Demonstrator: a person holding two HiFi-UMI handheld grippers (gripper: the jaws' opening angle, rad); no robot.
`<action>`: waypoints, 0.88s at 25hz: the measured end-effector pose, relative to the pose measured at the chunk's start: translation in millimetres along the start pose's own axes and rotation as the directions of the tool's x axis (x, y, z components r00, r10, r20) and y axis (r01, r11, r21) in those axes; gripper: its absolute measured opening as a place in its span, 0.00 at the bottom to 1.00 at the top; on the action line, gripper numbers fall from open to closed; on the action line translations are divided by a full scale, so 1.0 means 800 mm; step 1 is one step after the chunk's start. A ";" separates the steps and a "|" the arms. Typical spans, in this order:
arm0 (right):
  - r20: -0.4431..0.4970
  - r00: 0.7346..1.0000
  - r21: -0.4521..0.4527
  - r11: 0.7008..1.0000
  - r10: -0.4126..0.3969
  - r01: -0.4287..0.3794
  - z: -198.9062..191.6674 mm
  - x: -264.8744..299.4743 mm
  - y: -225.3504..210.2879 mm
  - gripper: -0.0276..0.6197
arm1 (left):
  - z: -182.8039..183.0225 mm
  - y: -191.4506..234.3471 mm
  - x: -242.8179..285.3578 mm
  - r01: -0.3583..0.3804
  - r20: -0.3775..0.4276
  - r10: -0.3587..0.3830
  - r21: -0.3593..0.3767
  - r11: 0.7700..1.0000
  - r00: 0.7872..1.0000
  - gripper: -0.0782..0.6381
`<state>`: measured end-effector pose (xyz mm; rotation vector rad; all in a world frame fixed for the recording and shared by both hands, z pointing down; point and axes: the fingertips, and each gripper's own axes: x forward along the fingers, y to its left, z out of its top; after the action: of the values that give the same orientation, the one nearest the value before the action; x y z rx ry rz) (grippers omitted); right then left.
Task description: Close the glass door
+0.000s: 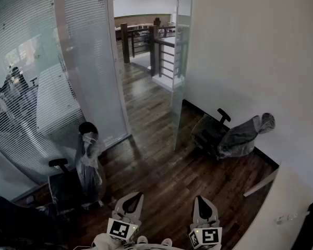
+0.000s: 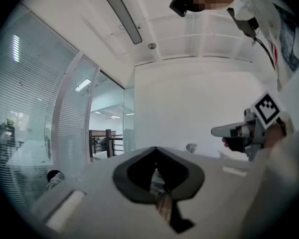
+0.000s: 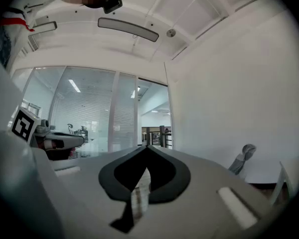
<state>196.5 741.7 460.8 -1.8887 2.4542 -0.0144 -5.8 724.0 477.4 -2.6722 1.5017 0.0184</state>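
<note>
Distance separates both tools from the glass door [image 1: 181, 66], which stands upright in the upper centre of the head view, well apart from them across bare wooden floor [image 1: 156, 165]. Its leaf is swung into the room and shows nearly edge-on, long axis vertical, with its near lower corner toward the middle of the frame and a white wall [image 1: 250, 51] behind it. The open gap lies to its left, between it and the frosted glass wall [image 1: 88, 61].

At the bottom edge, the left gripper [image 1: 133, 197] and the right gripper [image 1: 202, 199] point level toward the doorway. Each has its jaws pressed together with nothing between them, as each gripper's own view confirms.

The door sits up and slightly right of the midpoint between the two, so the right gripper looks the nearer one. Closing it probably means walking forward and swinging the leaf leftward across the gap.

A plastic-wrapped chair [image 1: 232, 134] lies tipped near the wall, right of the door. Another chair [image 1: 78, 178] stands at lower left.
</note>
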 end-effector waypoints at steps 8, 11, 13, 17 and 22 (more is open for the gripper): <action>0.005 1.000 -0.018 1.000 -0.008 0.008 -0.016 0.027 -0.028 0.05 | 0.004 -0.010 0.061 -0.001 0.023 0.002 -0.012 1.000 1.000 0.11; 0.019 1.000 -0.015 1.000 -0.009 0.010 -0.008 0.037 -0.043 0.05 | 0.011 -0.012 0.078 0.002 0.018 -0.001 -0.018 1.000 1.000 0.11; 0.034 0.999 0.001 1.000 -0.008 0.008 -0.002 0.037 -0.051 0.05 | 0.014 -0.016 0.084 0.015 0.015 -0.015 -0.012 1.000 1.000 0.11; 0.059 0.998 0.035 0.999 -0.004 0.002 0.001 0.032 -0.063 0.05 | 0.009 -0.024 0.092 0.030 0.002 -0.030 -0.007 1.000 1.000 0.11; 0.050 0.999 0.050 0.999 -0.005 0.002 -0.008 0.023 -0.086 0.05 | 0.010 -0.042 0.102 0.029 -0.006 -0.029 0.004 1.000 1.000 0.11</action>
<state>258.1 706.3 468.9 -1.8499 2.3954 -0.0286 65.3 672.1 467.8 -2.6932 1.4633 0.0055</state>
